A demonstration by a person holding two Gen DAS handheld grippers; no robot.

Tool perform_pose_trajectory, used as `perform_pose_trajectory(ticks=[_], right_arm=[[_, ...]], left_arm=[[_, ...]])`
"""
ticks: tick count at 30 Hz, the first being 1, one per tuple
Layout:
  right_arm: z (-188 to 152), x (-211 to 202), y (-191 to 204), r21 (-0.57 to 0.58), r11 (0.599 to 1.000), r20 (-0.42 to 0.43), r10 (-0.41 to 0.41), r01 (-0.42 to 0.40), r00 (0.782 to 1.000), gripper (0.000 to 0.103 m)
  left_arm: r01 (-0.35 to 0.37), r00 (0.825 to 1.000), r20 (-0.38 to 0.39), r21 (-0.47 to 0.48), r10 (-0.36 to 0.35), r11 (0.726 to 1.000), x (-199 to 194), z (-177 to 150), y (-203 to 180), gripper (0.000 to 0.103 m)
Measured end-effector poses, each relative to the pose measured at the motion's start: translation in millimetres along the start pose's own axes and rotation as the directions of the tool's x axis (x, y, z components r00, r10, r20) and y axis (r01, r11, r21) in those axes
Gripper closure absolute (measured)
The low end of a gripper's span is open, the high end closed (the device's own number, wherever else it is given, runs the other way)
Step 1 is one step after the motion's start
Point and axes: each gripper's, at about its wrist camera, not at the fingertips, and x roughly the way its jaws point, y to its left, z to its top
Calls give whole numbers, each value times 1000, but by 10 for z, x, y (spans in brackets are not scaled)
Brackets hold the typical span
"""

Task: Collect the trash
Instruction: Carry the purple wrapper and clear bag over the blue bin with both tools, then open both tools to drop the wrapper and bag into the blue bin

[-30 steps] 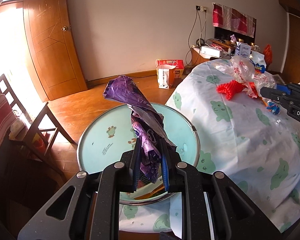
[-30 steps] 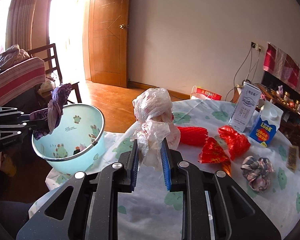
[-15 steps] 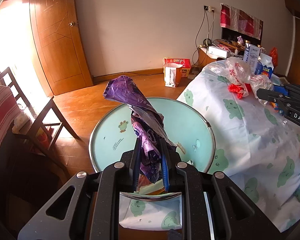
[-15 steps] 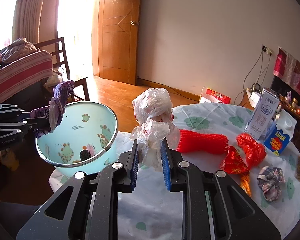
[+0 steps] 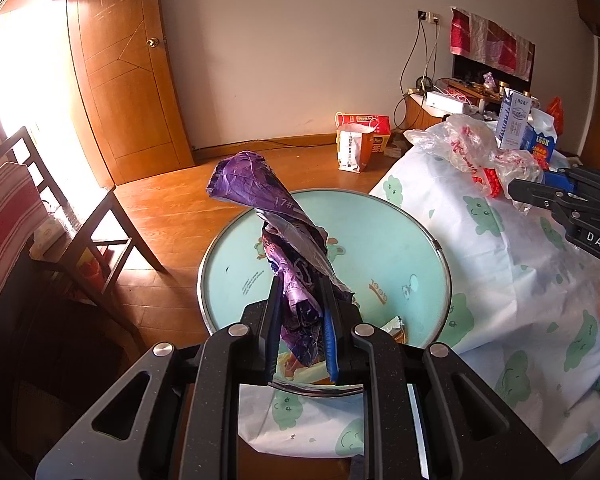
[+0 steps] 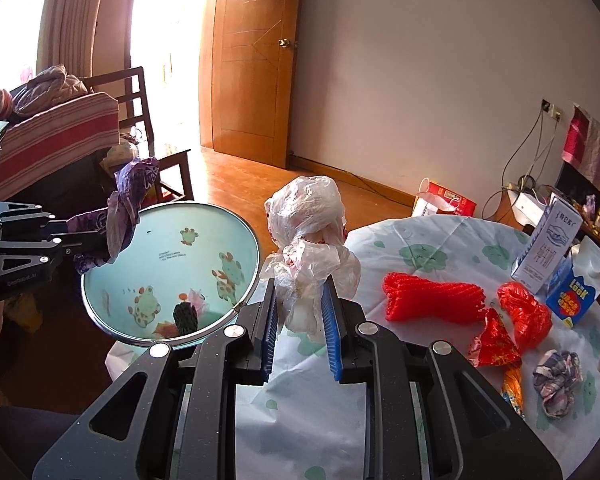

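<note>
My left gripper (image 5: 300,312) is shut on a crumpled purple foil wrapper (image 5: 268,208) and holds it over the near rim of a light green basin (image 5: 404,248) with frog prints. My right gripper (image 6: 300,312) is shut on a knotted clear plastic bag (image 6: 308,216) with red print, held above the table just right of the basin (image 6: 204,248). The basin stands at the table's edge and holds a few scraps (image 6: 186,316). In the right wrist view the left gripper (image 6: 96,250) with the wrapper (image 6: 130,200) is at the basin's left rim.
On the frog-print tablecloth (image 6: 420,248) lie a red foam net (image 6: 432,298), red wrappers (image 6: 516,328), a crumpled ball (image 6: 556,376) and two cartons (image 6: 548,248). A wooden chair (image 5: 84,240) stands left of the basin. A gift bag (image 5: 356,144) sits on the floor.
Both grippers have moved closer to the basin with their loads still held. The plastic bag now hangs nearer the basin's right rim.
</note>
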Motion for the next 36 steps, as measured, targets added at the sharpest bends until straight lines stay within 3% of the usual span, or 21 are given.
perform_pose_trajectory(ticks=[36], right_arm=[[152, 167, 380, -86, 994, -3, 64, -64, 998, 81]], left_arm=[[-33, 999, -2, -45, 33, 998, -27, -22, 229, 86]])
